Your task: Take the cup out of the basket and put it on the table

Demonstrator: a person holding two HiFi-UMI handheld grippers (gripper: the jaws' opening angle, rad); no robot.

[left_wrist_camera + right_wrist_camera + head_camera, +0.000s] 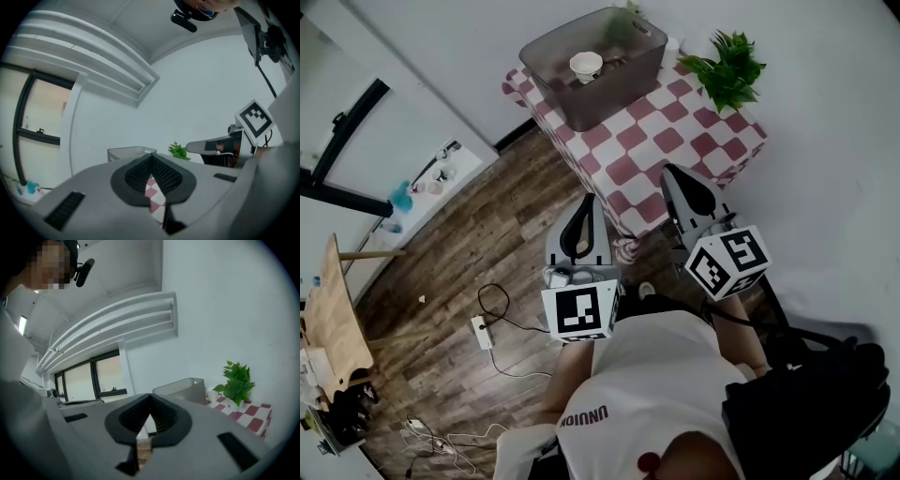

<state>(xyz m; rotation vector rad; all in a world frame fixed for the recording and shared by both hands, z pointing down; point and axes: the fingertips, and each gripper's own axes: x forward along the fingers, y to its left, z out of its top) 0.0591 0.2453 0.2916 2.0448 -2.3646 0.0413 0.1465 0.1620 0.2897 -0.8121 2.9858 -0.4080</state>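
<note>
A white cup (586, 66) stands inside the grey translucent basket (623, 80) at the far end of the table with the red and white checked cloth (675, 141). My left gripper (589, 200) hovers off the table's near left edge, its jaws shut and empty. My right gripper (667, 172) is over the near edge of the cloth, also shut with nothing in it. Both point level toward the basket, well short of it. The basket (129, 153) shows beyond the left gripper (151, 158), and the basket (185, 389) also lies past the right gripper (151, 397). In both gripper views the cup is hidden.
A green potted plant (727, 70) stands on the table's right far corner. On the wooden floor lie a power strip (481, 331) and cables. A low white shelf with bottles (422, 187) and a wooden board (333, 319) are at the left.
</note>
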